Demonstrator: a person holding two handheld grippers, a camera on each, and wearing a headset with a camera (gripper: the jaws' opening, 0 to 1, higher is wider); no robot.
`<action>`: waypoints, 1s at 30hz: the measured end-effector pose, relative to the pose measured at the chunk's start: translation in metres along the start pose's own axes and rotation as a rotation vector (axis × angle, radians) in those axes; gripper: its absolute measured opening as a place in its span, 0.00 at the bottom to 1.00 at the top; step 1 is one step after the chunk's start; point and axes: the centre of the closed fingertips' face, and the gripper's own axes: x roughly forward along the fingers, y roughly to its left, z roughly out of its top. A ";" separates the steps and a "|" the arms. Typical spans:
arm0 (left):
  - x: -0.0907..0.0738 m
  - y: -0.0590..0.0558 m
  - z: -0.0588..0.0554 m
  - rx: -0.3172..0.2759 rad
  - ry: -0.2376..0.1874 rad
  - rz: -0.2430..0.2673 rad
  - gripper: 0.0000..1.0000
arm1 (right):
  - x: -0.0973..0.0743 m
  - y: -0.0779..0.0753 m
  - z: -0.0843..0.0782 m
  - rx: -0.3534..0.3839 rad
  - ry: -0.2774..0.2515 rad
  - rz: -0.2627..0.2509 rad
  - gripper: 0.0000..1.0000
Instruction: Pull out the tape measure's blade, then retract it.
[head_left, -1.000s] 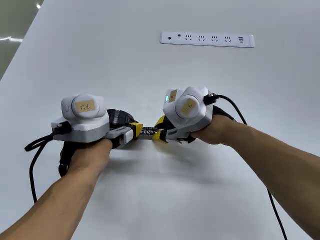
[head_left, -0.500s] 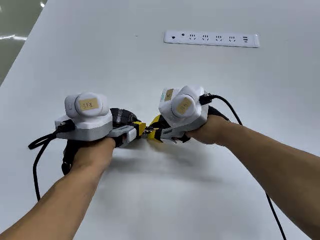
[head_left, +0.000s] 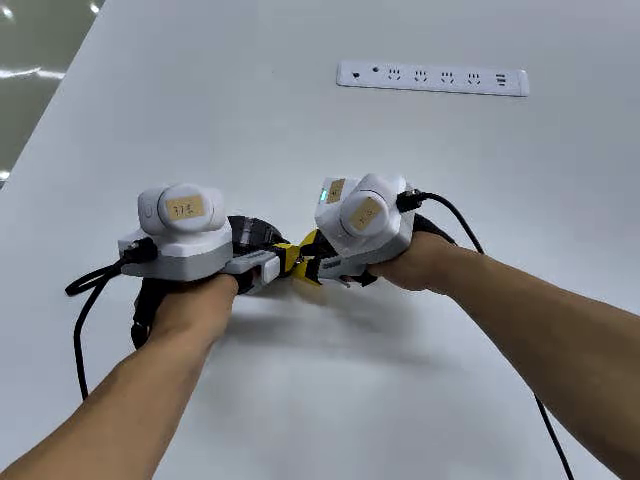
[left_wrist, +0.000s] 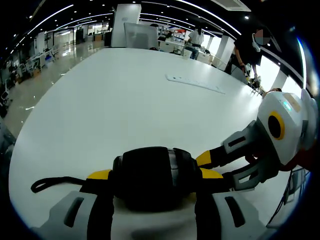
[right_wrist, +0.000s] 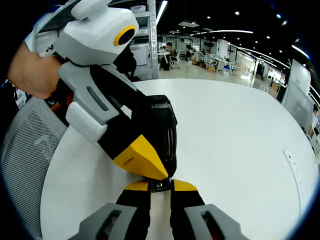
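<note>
My left gripper (head_left: 262, 250) is shut on the black tape measure (head_left: 250, 233), whose body (left_wrist: 152, 175) sits between its yellow-tipped jaws just above the white table. My right gripper (head_left: 308, 265) comes in from the right and nearly touches the left one. Its yellow fingertips (right_wrist: 137, 186) are pinched on the metal end tab of the blade (right_wrist: 161, 185), right against the tape measure's case (right_wrist: 160, 132). Almost no blade shows between case and tab. The right gripper (left_wrist: 265, 145) appears at the right of the left gripper view, and the left gripper (right_wrist: 95, 95) at the upper left of the right gripper view.
A white power strip (head_left: 432, 78) lies at the far side of the white table (head_left: 300, 400). Black cables (head_left: 85, 300) trail from both grippers over the table. A mesh chair (right_wrist: 25, 160) stands by the table's edge.
The two grippers have closed toward each other; the short stretch of blade seen between them a second ago has gone back into the case.
</note>
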 end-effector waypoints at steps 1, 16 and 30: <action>0.000 0.000 0.000 0.001 0.000 -0.003 0.61 | 0.000 0.000 0.000 -0.001 0.000 0.000 0.11; 0.001 -0.002 0.000 -0.006 0.010 -0.016 0.64 | 0.000 0.000 -0.001 -0.037 0.015 0.003 0.12; 0.002 -0.003 0.000 0.007 0.019 -0.031 0.65 | -0.009 -0.003 -0.006 -0.041 0.030 -0.014 0.15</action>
